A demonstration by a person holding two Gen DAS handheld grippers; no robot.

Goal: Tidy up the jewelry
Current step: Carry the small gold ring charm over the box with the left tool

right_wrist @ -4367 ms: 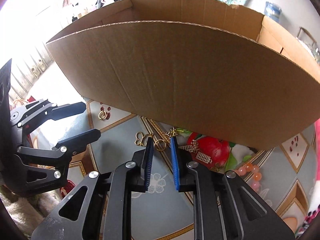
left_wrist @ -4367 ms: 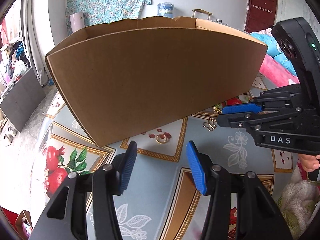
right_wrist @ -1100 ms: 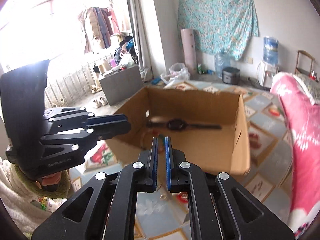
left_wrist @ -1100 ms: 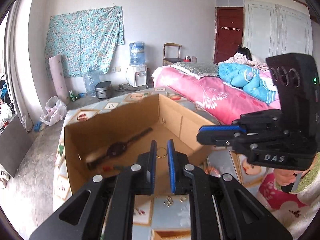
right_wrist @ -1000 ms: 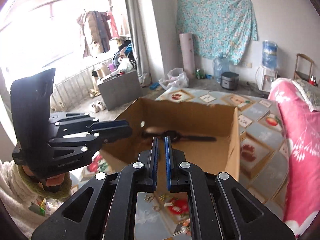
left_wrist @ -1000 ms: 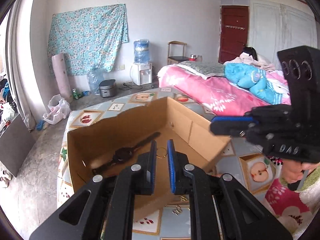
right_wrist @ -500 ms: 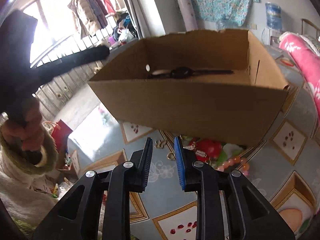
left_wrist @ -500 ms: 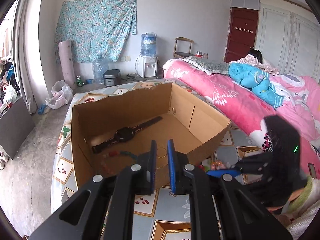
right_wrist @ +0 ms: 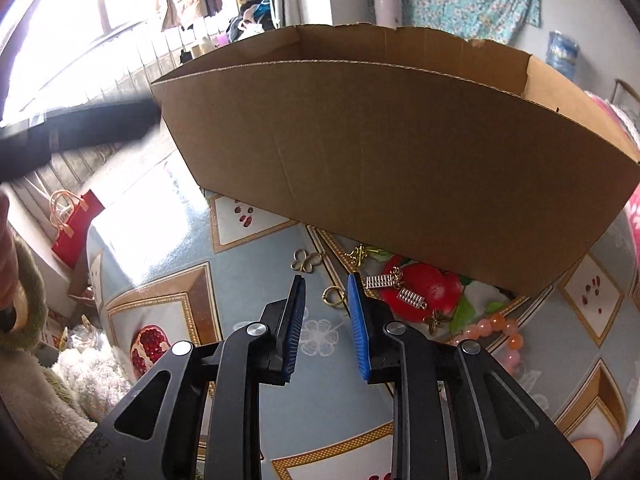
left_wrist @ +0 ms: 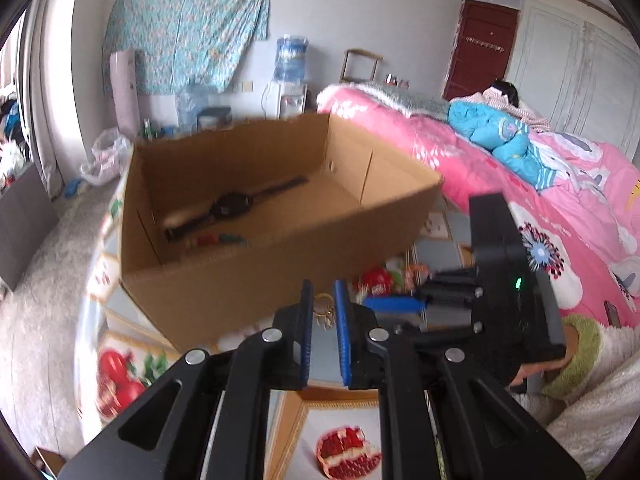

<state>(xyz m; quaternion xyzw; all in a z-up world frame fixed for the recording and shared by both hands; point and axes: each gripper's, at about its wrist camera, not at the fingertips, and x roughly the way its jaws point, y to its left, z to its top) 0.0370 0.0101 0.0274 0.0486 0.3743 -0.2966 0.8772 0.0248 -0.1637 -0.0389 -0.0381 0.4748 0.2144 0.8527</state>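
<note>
An open cardboard box [left_wrist: 280,268] stands on the table; a black watch [left_wrist: 232,205] and some coloured beads [left_wrist: 216,238] lie inside. My left gripper [left_wrist: 322,292] is shut on a gold ring [left_wrist: 322,305], held low in front of the box's near wall. My right gripper [right_wrist: 326,284] is open just above the table, with a gold ring [right_wrist: 334,295] lying between its fingertips. It also shows in the left wrist view [left_wrist: 400,304]. Near it lie a gold butterfly charm [right_wrist: 304,261], silver spring earrings [right_wrist: 398,287] and a pink bead bracelet [right_wrist: 494,330].
The table wears a blue fruit-patterned cloth [right_wrist: 248,264]. The box wall [right_wrist: 400,184] rises close behind the jewelry. A pink bed [left_wrist: 520,184] lies to the right. The person's sleeve [right_wrist: 24,320] is at the left edge.
My left gripper, still shut on the gold ring, has come down from over the box to in front of it. My right gripper has dropped to the table and opened around a ring.
</note>
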